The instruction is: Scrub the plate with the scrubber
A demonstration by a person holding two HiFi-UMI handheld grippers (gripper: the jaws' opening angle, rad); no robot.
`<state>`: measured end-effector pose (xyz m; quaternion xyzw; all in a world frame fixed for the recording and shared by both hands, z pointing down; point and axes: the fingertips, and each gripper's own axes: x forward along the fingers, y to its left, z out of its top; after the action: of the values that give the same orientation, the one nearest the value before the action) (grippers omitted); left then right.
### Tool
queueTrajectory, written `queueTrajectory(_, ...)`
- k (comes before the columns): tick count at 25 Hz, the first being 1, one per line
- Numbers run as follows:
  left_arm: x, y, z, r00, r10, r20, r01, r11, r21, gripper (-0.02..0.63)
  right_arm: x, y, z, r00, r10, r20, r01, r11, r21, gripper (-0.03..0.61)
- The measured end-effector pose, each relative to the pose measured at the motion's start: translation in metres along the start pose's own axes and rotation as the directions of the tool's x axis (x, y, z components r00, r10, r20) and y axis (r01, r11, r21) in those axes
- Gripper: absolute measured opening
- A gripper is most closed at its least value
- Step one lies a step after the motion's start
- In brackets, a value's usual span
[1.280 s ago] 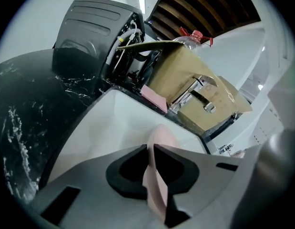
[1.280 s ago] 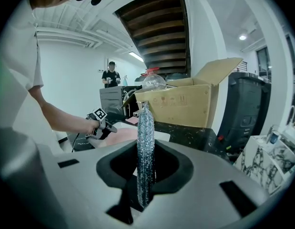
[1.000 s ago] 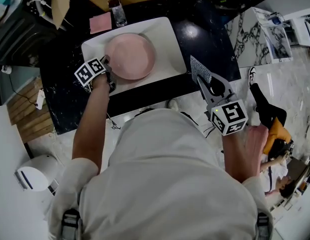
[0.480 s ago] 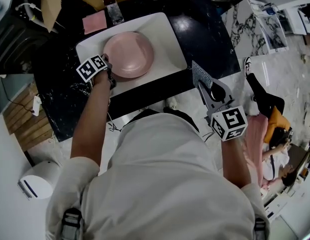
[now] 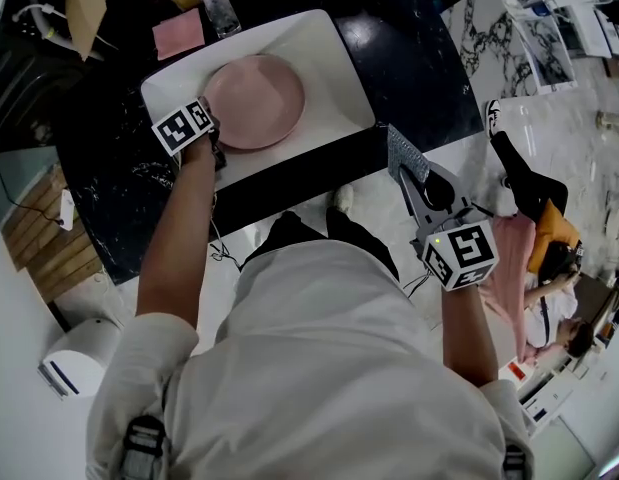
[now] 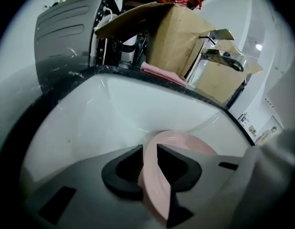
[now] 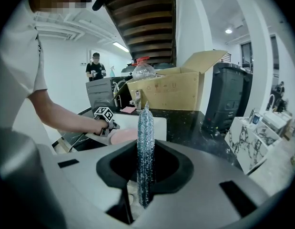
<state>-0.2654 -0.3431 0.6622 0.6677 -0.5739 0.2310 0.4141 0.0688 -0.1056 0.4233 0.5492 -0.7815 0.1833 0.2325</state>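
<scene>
Two grippers at work: left gripper (image 6: 148, 163), jaws just eased apart, straddles the rim of the pink plate (image 5: 254, 98) in the white sink (image 5: 334, 68) and should re-clamp firmly before right gripper (image 7: 146, 171), pinching the scrubber (image 7: 146, 123) well clear, sweeps across.

Left gripper (image 6: 149, 157): the jaws have just been opening, and the rim of a pink plate (image 6: 188, 144) stands edge-on between the black pads. The plate sits in a white basin (image 6: 104, 104) set into a dark counter (image 6: 61, 78). Behind the basin stand a cardboard box (image 6: 173, 37), a pink cloth (image 6: 161, 74), a chrome tap (image 6: 226, 60) and a grey machine (image 6: 66, 37).
</scene>
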Motion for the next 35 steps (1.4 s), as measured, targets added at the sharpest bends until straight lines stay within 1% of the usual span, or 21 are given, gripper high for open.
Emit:
queueTrajectory(3,-0.014,-0.007,0.011,0.999,-0.002,0.044,-0.001,0.999,0.054,0.103,-0.003,0.001,0.000,1.000,0.013,0.019,-0.013,1.000,-0.003,0.077)
queueTrajectory(7,-0.051,-0.026,0.017,0.993,-0.048,0.106,0.032,0.989,0.143,0.112,-0.009,0.005,0.000,0.998,0.041,0.050,-0.040,0.999,-0.016,0.077)
queueTrajectory(12,-0.111,-0.053,0.013,0.976,-0.110,0.187,0.062,0.967,0.246,0.115,-0.017,0.009,0.000,0.990,0.102,0.101,-0.098,0.994,-0.044,0.077)
queueTrajectory(14,-0.139,-0.069,0.006,0.967,-0.145,0.211,0.082,0.956,0.281,0.115,-0.025,0.009,-0.001,0.985,0.129,0.116,-0.124,0.991,-0.054,0.077)
queueTrajectory(18,-0.193,-0.103,-0.022,0.946,-0.228,0.230,0.151,0.939,0.309,0.106,-0.044,0.011,-0.005,0.973,0.183,0.142,-0.174,0.982,-0.076,0.077)
queueTrajectory(23,-0.257,-0.147,-0.067,0.916,-0.321,0.242,0.231,0.913,0.337,0.106,-0.073,0.014,-0.018,0.956,0.244,0.165,-0.229,0.968,-0.106,0.077)
queueTrajectory(30,-0.329,-0.194,-0.138,0.880,-0.412,0.235,0.296,0.864,0.408,0.107,-0.111,0.025,-0.050,0.933,0.309,0.187,-0.293,0.950,-0.107,0.077)
queueTrajectory(35,-0.362,-0.211,-0.183,0.858,-0.453,0.242,0.340,0.854,0.394,0.107,-0.136,0.034,-0.074,0.920,0.346,0.183,-0.330,0.937,-0.113,0.077)
